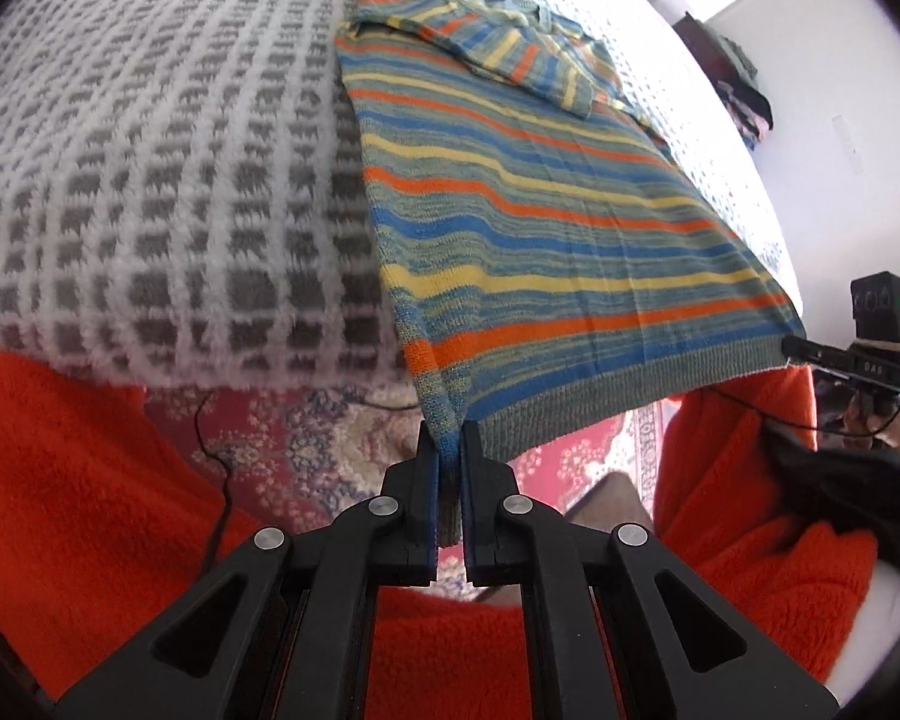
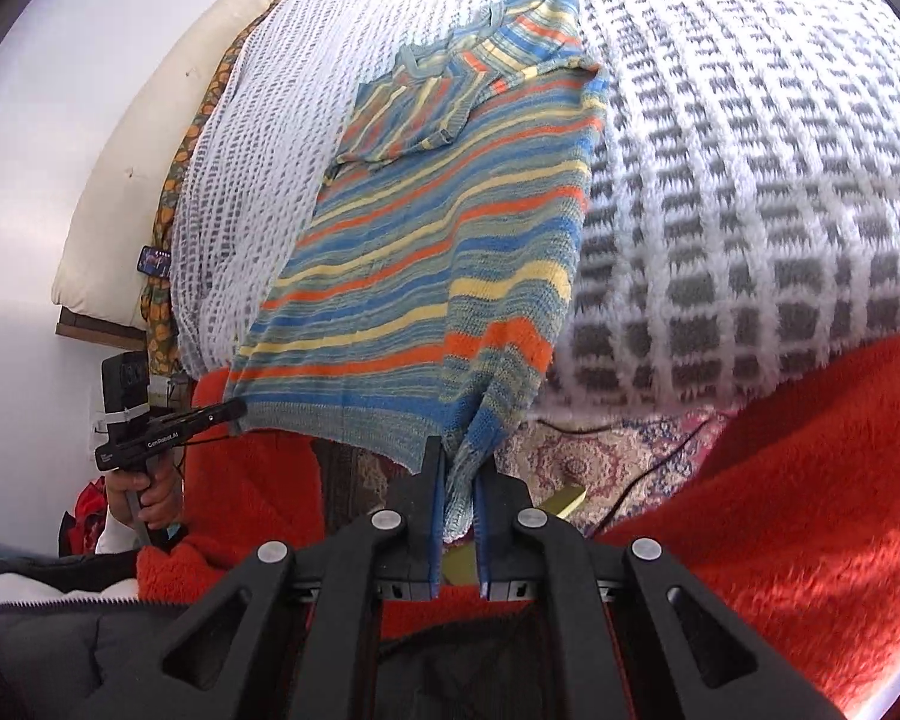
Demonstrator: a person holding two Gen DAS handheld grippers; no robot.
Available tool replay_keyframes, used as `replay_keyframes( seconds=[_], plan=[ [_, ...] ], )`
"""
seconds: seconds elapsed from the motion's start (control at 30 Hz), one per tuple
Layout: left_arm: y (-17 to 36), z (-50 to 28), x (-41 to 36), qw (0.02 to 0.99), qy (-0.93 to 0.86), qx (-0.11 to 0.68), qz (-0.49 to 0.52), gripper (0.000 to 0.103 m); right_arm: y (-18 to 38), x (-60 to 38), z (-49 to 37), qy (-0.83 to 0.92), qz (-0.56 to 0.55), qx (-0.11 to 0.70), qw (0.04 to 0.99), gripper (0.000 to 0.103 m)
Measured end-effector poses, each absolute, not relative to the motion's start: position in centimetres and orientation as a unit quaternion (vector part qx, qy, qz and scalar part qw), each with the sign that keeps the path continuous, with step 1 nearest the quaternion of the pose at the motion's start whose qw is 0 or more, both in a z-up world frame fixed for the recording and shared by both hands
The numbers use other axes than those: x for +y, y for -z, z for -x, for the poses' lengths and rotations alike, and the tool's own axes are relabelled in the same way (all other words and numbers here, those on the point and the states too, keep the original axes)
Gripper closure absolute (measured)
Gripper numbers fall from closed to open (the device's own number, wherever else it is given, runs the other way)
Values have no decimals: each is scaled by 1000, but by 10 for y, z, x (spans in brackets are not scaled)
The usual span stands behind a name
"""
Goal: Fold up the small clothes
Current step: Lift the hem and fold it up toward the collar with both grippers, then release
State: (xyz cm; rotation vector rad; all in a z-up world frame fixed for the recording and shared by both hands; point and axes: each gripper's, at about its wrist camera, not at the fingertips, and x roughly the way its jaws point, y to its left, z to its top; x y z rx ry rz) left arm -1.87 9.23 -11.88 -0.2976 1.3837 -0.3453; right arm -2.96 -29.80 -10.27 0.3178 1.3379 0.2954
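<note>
both jaws clamp sweater (image 1: pixel 546 222) hem | right view only: pillow (image 2: pixel 132 180)

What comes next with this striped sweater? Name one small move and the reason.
Probably carry the hem forward over the body toward the collar. Both grippers, left and right, are shut on the bottom corners of the striped sweater, the hem hangs lifted off the bed edge, and the sleeves already lie folded across the chest on the checked blanket.
</note>
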Motion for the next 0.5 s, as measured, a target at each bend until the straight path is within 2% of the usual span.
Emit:
replay_keyframes(
  seconds=[0.17,0.27,0.43,0.5],
  plan=[
    [118,39,95,728,157,652,144,100,110,-301,52,-141,-151,643,738,95],
    [105,31,108,733,157,637,180,100,106,-307,49,-141,-165,638,739,95],
    [74,-38,123,757,159,590,230,100,78,-316,-4,-162,-174,584,777,95],
    [64,-71,124,774,153,574,219,100,64,-316,-39,-173,-175,555,795,95]
  ],
)
